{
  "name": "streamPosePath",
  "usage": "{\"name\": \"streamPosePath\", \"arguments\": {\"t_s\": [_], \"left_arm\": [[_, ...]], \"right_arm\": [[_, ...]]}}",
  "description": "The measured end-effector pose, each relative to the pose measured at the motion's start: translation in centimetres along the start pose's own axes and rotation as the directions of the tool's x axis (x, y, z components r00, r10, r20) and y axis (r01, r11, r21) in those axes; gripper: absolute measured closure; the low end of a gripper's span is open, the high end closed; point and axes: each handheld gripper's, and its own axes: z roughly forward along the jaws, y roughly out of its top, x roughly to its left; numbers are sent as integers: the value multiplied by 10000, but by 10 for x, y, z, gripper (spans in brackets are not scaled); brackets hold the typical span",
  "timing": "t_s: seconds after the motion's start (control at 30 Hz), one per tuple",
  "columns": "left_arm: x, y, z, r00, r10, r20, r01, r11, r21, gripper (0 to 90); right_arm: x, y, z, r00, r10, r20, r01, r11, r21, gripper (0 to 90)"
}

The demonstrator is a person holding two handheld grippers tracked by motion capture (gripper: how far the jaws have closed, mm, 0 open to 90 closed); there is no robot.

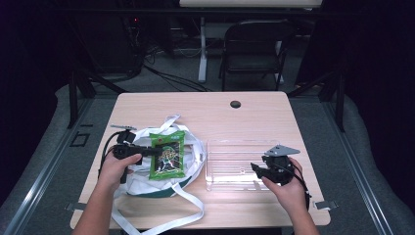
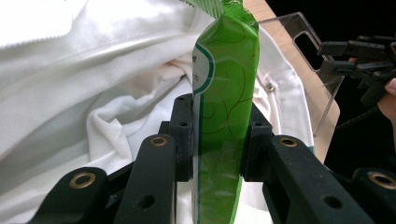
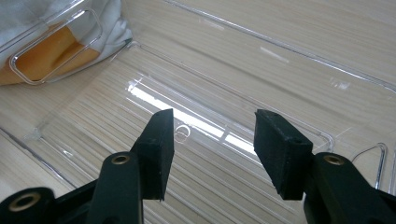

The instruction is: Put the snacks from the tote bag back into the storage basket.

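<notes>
From the high view, a green snack packet (image 1: 167, 154) sat over a white tote bag (image 1: 192, 147) at the left of a wooden desk (image 1: 205, 110), held by the left tongs (image 1: 152, 151). The right tongs (image 1: 254, 168) hovered over a clear plastic tray (image 1: 225, 161) just right of the bag.

In the left gripper view, the jaws were clamped on the upright packet (image 2: 224, 107).

In the right gripper view, the jaws stood apart and empty above the tray (image 3: 280, 60).
</notes>
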Motion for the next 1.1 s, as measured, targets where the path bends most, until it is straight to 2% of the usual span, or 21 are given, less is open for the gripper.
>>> {"name": "streamPosePath", "arguments": {"t_s": [0.3,0.37,0.53,0.6,0.77,1.1], "left_arm": [[-12,4,-7,9989,467,-40,-468,9979,-441,718],[-17,6,-10,9977,685,-9,-684,9958,-605,718],[-27,9,-14,9957,921,-6,-918,9919,-882,718],[-29,9,-15,9938,1107,1,-1102,9894,-943,719],[-36,11,-16,9923,1241,28,-1230,9864,-1093,719],[-49,13,-17,9864,1639,151,-1609,9794,-1222,719]], "right_arm": [[0,0,0,10000,-21,1,21,10000,-14,479],[0,0,0,10000,-26,0,26,10000,-26,479],[0,0,-1,10000,-35,3,35,10000,-47,479],[0,1,-1,10000,-93,4,93,9999,-46,480],[1,1,-2,9999,-142,29,142,9998,-106,481],[4,3,-4,9984,-545,151,549,9982,-235,491]]}}
